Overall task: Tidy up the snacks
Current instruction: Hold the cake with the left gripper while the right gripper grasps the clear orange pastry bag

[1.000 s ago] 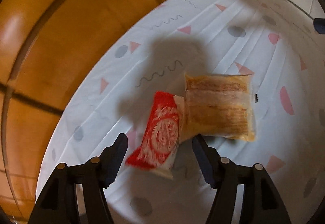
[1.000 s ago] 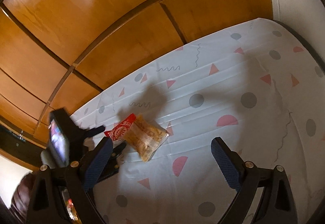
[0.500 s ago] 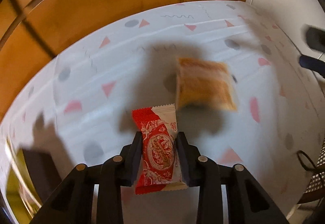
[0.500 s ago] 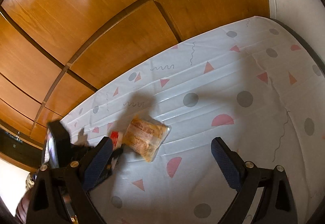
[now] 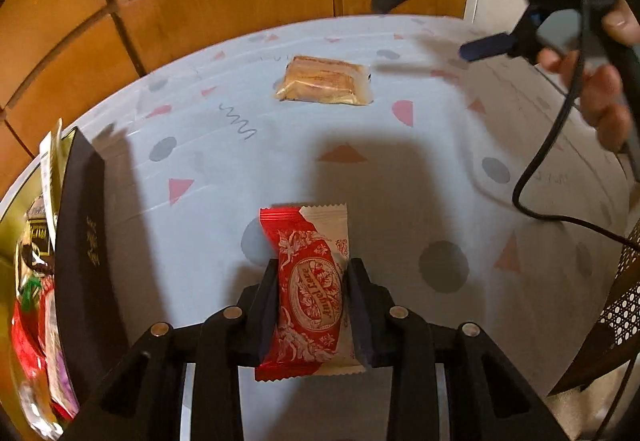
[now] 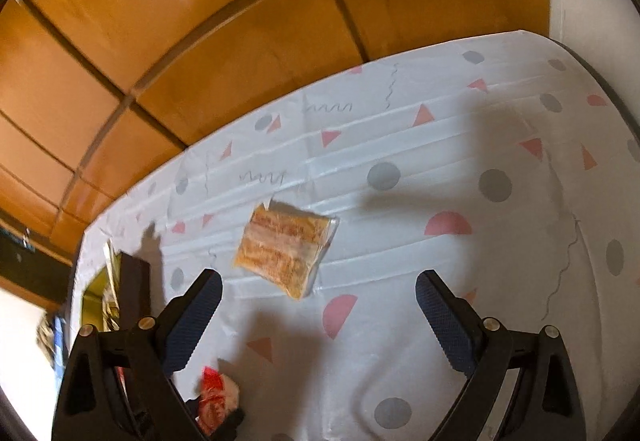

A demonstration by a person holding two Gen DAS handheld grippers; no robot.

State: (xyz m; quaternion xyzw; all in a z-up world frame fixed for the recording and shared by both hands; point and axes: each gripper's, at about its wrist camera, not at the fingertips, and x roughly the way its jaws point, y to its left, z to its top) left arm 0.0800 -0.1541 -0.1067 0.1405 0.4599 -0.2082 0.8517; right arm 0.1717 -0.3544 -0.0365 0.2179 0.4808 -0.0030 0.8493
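While the left claw (image 5: 312, 301) grips the red snack packet (image 5: 310, 289), the right claw (image 6: 320, 317) hangs with its jaws spread wide over the tabletop (image 6: 440, 161).

The left claw's jaws have just been closing, and the red packet with its oval label now sits upright between the two pads, pressed from both sides and lifted clear of the patterned cloth. A clear-wrapped yellow pastry (image 5: 324, 85) lies flat at the far middle of the tabletop, well apart from the red packet; in the right wrist view it rests between and beyond the open fingers (image 6: 444, 321), touched by neither. At the left edge stands a dark box (image 5: 80, 241) with more wrapped snacks (image 5: 32, 301) inside it. A person's hand (image 5: 596, 81) holds the right claw at the far right.
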